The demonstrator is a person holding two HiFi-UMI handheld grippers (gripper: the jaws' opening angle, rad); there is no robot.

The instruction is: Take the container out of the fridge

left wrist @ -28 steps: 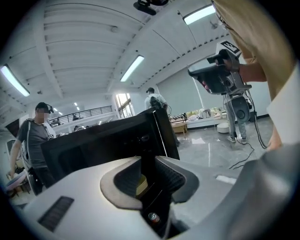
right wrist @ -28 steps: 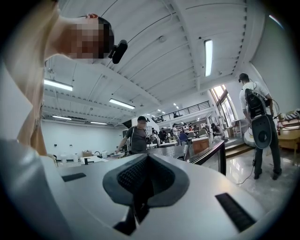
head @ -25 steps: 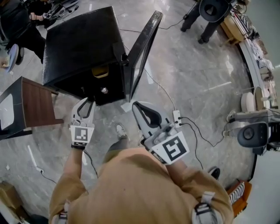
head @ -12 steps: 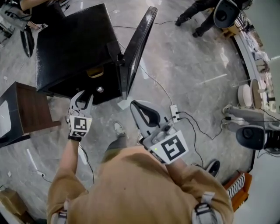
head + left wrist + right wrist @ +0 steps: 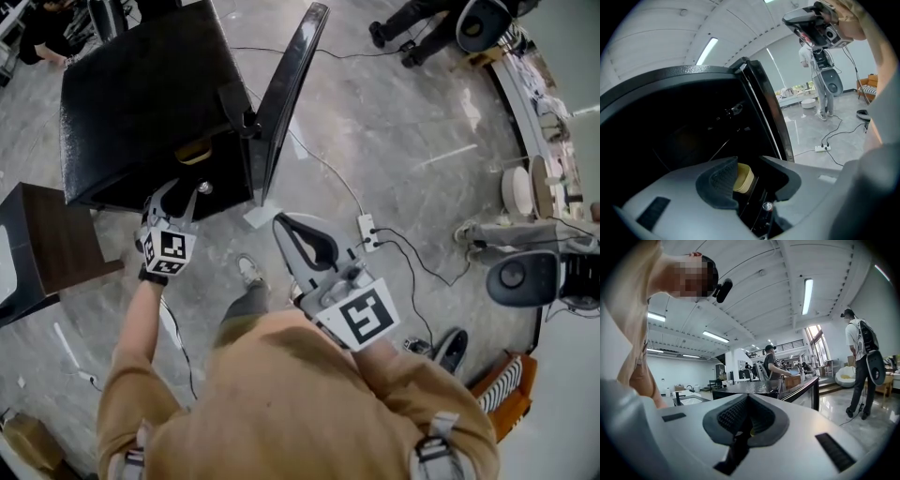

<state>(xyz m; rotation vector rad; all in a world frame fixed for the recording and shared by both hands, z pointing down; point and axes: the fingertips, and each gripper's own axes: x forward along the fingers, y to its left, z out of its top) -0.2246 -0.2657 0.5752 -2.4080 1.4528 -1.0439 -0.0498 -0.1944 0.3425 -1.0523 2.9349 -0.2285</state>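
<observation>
A black mini fridge (image 5: pixel 141 84) stands on the floor with its door (image 5: pixel 286 89) swung open. Inside sits a pale yellow container (image 5: pixel 192 150), also visible in the left gripper view (image 5: pixel 743 177) beside a small silver cap (image 5: pixel 765 205). My left gripper (image 5: pixel 175 199) is at the fridge's opening, short of the container. Its jaws (image 5: pixel 747 165) are opening, and the container shows in the gap beyond them, untouched. My right gripper (image 5: pixel 302 246) hangs back over the floor, right of the door, shut with nothing in it (image 5: pixel 746 423).
A dark brown side table (image 5: pixel 47 244) stands left of the fridge. A white power strip (image 5: pixel 366 225) and cables lie on the floor to the right. A person's legs (image 5: pixel 412 23) and grey equipment (image 5: pixel 525 277) are further right. My shoe (image 5: pixel 248 270) is below the fridge.
The left gripper has moved forward to the fridge's opening and its jaws have spread wider. The whole view has shifted closer to the fridge. The right gripper has stayed shut.
</observation>
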